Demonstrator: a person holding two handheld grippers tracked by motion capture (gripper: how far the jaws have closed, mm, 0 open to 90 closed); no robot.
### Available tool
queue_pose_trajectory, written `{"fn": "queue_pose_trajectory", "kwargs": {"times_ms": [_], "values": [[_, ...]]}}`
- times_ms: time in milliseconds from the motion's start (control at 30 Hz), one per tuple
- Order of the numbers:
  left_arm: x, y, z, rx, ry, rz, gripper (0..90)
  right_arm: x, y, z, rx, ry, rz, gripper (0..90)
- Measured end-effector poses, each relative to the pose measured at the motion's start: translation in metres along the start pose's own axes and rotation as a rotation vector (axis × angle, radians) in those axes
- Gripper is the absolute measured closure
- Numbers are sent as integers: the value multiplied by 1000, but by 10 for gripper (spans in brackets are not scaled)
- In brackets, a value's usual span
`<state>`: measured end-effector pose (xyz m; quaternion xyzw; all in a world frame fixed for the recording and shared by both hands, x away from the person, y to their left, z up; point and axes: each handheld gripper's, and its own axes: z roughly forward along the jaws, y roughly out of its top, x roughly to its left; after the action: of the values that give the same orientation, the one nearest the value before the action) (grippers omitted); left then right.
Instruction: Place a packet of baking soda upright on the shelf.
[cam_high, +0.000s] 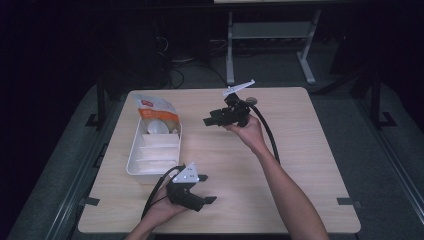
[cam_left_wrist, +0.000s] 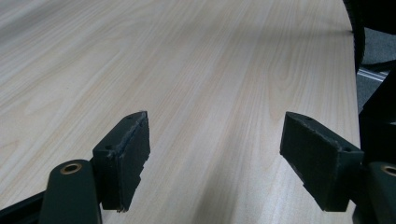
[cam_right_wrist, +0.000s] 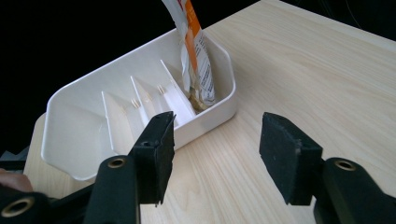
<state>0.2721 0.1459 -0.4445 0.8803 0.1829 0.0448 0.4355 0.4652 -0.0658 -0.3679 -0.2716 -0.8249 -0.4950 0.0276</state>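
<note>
At the left stands a white tray (cam_high: 134, 161) with thin walls that split it into little rooms. A snack bag (cam_high: 157, 116) stands up in the far end room, leaning on the wall so it will not fall. Near the front edge of the table (cam_high: 300, 165), the left gripper (cam_high: 204, 190) waits with its jaws wide apart and empty. Further right, the right gripper (cam_high: 210, 120) hangs beside the tray, jaws apart and holding nothing, so I think the bag is let go.

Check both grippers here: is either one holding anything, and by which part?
Nothing is held. The left gripper is open over bare table; the right gripper is open, apart from the packet standing in the white tray.
</note>
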Motion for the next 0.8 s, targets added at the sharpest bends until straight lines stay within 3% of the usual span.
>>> {"fn": "queue_pose_trajectory", "kwargs": {"times_ms": [800], "values": [[2, -1, 0, 6, 6, -5, 231, 10, -34, -48, -8, -21, 23, 399]]}}
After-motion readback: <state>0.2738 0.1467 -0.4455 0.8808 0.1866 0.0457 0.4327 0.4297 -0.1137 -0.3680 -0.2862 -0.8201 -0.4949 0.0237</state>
